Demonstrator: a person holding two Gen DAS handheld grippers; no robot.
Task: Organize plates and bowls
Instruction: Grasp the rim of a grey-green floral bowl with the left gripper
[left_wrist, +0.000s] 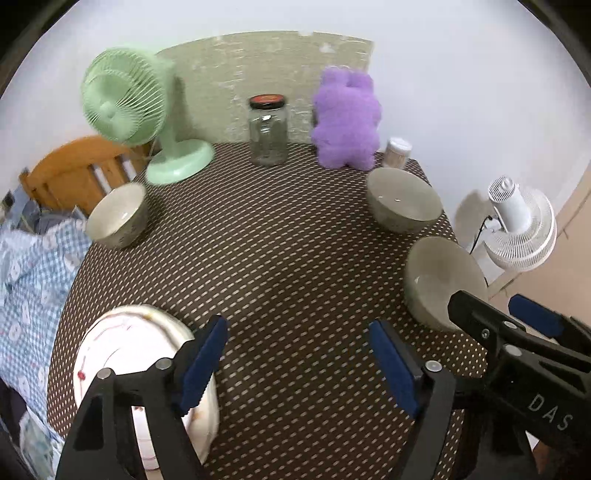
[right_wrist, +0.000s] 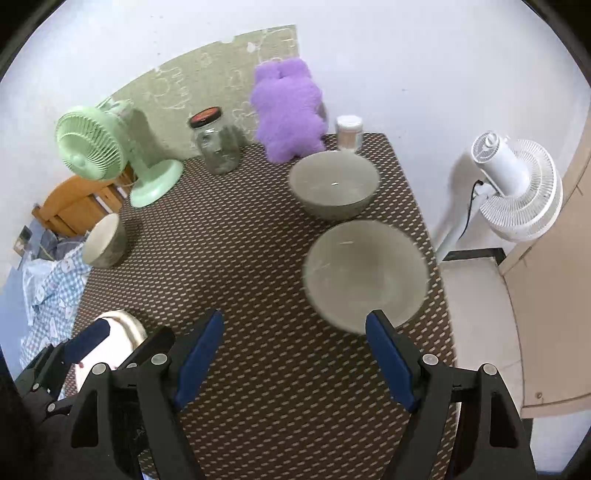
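Three grey bowls stand on the dotted brown table (left_wrist: 280, 258): a near right bowl (left_wrist: 439, 280) (right_wrist: 364, 273), a far right bowl (left_wrist: 404, 199) (right_wrist: 334, 184) and a left bowl (left_wrist: 118, 216) (right_wrist: 105, 240). A white plate (left_wrist: 136, 350) (right_wrist: 118, 332) lies at the near left. My left gripper (left_wrist: 297, 360) is open and empty above the table, its left finger beside the plate. My right gripper (right_wrist: 295, 354) is open and empty, its right fingertip just in front of the near right bowl. It also shows in the left wrist view (left_wrist: 495, 314).
At the table's back stand a green fan (left_wrist: 125, 110) (right_wrist: 107, 151), a glass jar (left_wrist: 267, 129) (right_wrist: 216, 142), a purple plush toy (left_wrist: 347, 118) (right_wrist: 290, 107) and a small container (left_wrist: 397, 151) (right_wrist: 349, 131). A white fan (left_wrist: 521, 225) (right_wrist: 517, 188) stands right of the table. A wooden chair (left_wrist: 74, 173) and checked cloth (left_wrist: 29, 277) are left.
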